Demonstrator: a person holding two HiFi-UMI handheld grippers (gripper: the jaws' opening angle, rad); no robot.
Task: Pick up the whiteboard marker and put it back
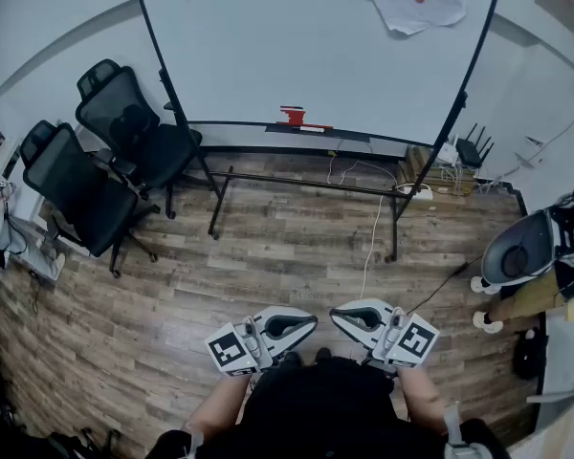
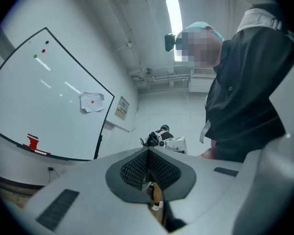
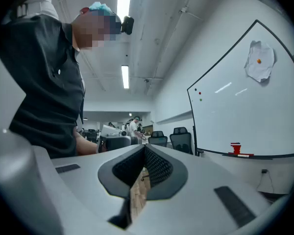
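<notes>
The whiteboard marker (image 1: 313,128) is a thin pale stick lying on the tray (image 1: 239,123) of the whiteboard (image 1: 297,36), just right of a red object (image 1: 292,115). It also shows small in the left gripper view as the marker (image 2: 42,152) and in the right gripper view as the marker (image 3: 243,155). Both grippers are held low by my body, far from the board. My left gripper (image 1: 304,324) (image 2: 148,153) is shut with nothing in it. My right gripper (image 1: 344,315) (image 3: 144,151) is shut and empty too, its tip facing the left one.
Two black office chairs (image 1: 124,127) (image 1: 72,189) stand at the left of the board's stand. A cable (image 1: 373,237), a power strip (image 1: 413,190) and a router (image 1: 471,151) lie by the stand's right leg. Another person (image 1: 540,247) stands at the right. A paper (image 1: 418,0) hangs on the board.
</notes>
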